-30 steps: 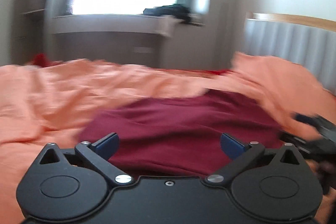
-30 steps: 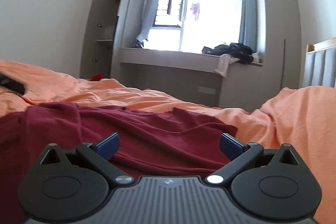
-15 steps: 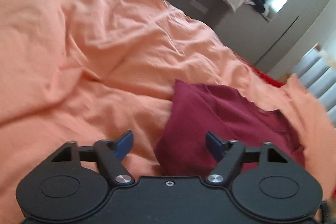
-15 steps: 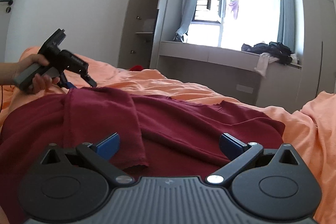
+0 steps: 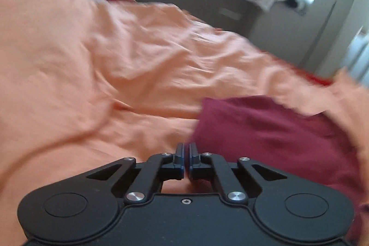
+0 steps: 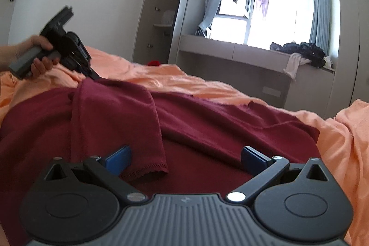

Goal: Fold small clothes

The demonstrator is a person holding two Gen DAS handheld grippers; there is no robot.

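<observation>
Maroon garment (image 6: 207, 130) spread over an orange sheet (image 6: 175, 80) on the bed, one sleeve (image 6: 120, 121) folded back across the body, cuff lying between the open jaws of the right gripper (image 6: 184, 156). Left gripper (image 5: 186, 155) at the garment's far left edge, jaws closed; whether cloth is pinched between them cannot be told. Left hand (image 6: 38, 54) around its grey handle. Dark clothes (image 6: 299, 50) on the window ledge beyond.
</observation>
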